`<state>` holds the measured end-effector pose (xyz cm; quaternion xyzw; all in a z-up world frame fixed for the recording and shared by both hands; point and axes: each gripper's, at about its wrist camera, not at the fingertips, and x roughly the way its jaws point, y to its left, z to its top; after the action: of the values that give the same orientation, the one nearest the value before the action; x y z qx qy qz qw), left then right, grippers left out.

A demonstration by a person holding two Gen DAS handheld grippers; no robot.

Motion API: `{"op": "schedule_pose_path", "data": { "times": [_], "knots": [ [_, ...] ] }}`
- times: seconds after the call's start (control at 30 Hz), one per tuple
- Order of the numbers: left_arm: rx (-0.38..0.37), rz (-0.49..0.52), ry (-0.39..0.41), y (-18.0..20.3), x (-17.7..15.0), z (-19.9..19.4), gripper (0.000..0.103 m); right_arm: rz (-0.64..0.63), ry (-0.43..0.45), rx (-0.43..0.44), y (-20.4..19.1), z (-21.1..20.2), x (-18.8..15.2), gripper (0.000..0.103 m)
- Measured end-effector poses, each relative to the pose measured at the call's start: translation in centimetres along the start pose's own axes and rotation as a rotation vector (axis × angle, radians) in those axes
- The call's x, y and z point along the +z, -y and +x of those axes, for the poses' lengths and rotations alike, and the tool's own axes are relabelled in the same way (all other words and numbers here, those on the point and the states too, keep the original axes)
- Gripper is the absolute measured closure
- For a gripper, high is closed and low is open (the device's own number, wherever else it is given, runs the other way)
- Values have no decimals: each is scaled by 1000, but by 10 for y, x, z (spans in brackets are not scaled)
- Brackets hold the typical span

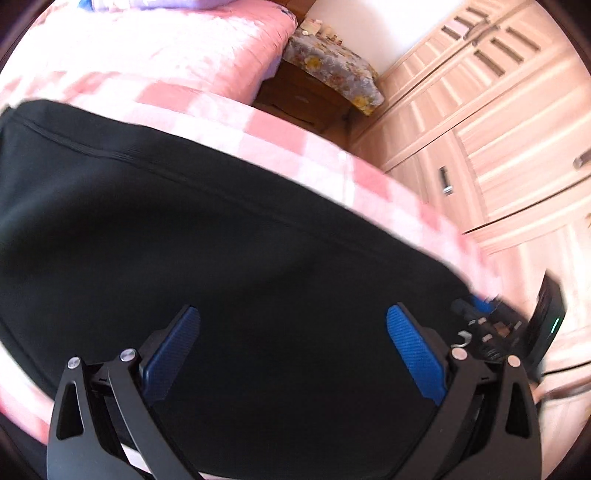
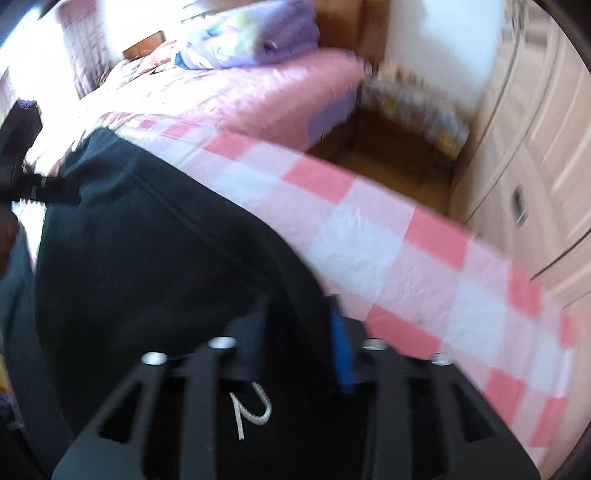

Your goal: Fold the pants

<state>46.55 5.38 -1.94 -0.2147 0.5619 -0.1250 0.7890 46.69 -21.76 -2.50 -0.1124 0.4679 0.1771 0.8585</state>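
Black pants [image 1: 221, 240] lie spread over a pink-and-white checked bedspread [image 1: 314, 147]. My left gripper [image 1: 293, 343] hovers open over the cloth, its blue pads [image 1: 173, 354] wide apart and gripping nothing. In the right wrist view my right gripper [image 2: 299, 332] has its jaws close together, pinching a fold at the right edge of the pants [image 2: 147, 258]. A white stitched mark [image 2: 251, 410] shows on the cloth just below the fingers. The right tool's black body [image 1: 491, 328] shows at the pants' right end in the left wrist view.
A pink quilt [image 1: 166, 48] and a purple pillow [image 2: 258, 33] lie farther up the bed. A dark nightstand with a floral cloth [image 1: 332, 70] stands beside it. Light wooden wardrobe doors [image 1: 480, 129] run along the right, close to the bed's edge. The view is motion-blurred.
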Motion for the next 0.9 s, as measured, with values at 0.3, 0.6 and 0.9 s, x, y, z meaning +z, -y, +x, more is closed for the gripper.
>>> {"op": "schedule_pose_path", "data": {
  "times": [0.3, 0.6, 0.9],
  "knots": [
    [-101, -135, -43, 39, 0, 24, 2, -191, 265, -230, -95, -93, -57, 90],
    [-99, -110, 171, 28, -62, -33, 93, -164, 375, -314, -162, -134, -129, 91],
    [-81, 179, 501, -23, -295, -121, 22, 100, 408, -176, -208, -185, -251, 5]
  ]
}}
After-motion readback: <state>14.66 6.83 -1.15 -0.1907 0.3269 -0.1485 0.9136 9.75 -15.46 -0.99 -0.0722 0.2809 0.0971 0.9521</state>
